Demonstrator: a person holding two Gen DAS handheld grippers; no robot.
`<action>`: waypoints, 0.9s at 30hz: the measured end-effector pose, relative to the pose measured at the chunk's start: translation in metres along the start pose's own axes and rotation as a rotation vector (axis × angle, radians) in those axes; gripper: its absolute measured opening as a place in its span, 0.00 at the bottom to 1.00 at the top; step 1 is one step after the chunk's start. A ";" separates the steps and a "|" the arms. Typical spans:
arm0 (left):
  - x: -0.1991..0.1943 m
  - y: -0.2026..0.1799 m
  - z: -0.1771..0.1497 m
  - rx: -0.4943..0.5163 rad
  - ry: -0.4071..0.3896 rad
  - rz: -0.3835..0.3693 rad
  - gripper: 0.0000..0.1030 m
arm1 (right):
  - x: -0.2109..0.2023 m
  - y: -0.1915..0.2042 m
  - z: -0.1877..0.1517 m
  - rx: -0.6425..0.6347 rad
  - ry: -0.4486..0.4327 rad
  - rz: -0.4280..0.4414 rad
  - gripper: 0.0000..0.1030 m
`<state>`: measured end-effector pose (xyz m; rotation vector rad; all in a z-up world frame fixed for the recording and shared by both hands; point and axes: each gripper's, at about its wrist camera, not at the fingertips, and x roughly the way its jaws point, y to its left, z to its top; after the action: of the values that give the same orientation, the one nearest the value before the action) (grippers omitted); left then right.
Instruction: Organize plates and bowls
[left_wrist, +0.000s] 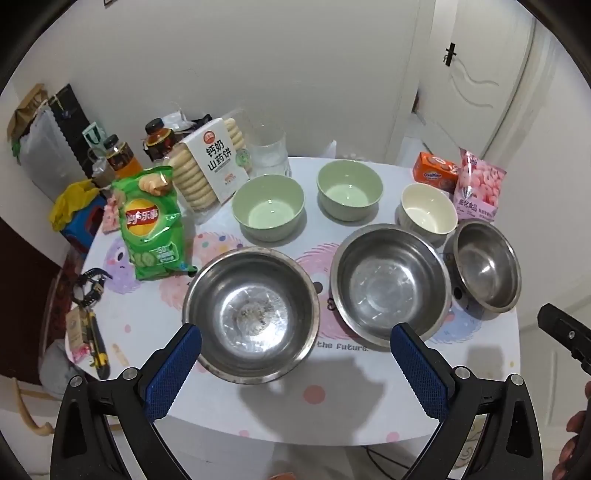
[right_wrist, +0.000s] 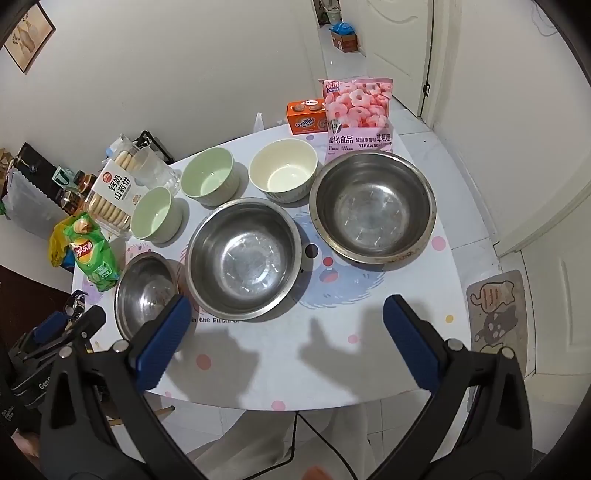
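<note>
Left gripper (left_wrist: 295, 343) and right gripper (right_wrist: 282, 314) both gape empty above the counter (right_wrist: 332, 354). Three steel bowls (right_wrist: 243, 258) sit nearest, ceramic bowls (right_wrist: 282, 170) behind. Risk: slick rims slipping, or nudging the chip bag (left_wrist: 155, 225).

Two pale-green bowls (left_wrist: 268, 206), cream bowl (left_wrist: 428, 214), green chip bag (left_wrist: 153, 225), pink-monster-print tablecloth (left_wrist: 332, 369).

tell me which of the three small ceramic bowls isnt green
The cream bowl, at the right end of the back row beside the pink snack bag. The other two ceramic bowls are pale green.
</note>
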<state>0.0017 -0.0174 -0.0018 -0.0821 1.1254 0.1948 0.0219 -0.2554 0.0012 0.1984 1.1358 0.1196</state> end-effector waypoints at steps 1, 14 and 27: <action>0.001 -0.001 0.000 -0.003 0.011 0.006 1.00 | 0.000 0.000 0.000 -0.003 0.000 0.000 1.00; 0.002 0.003 -0.003 -0.025 0.021 -0.007 1.00 | 0.000 0.002 0.003 -0.025 -0.003 -0.020 1.00; 0.003 0.003 -0.003 -0.024 0.033 -0.018 1.00 | -0.001 0.004 0.003 -0.046 -0.004 -0.058 1.00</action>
<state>-0.0005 -0.0143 -0.0057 -0.1173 1.1547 0.1914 0.0241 -0.2514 0.0039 0.1249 1.1324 0.0933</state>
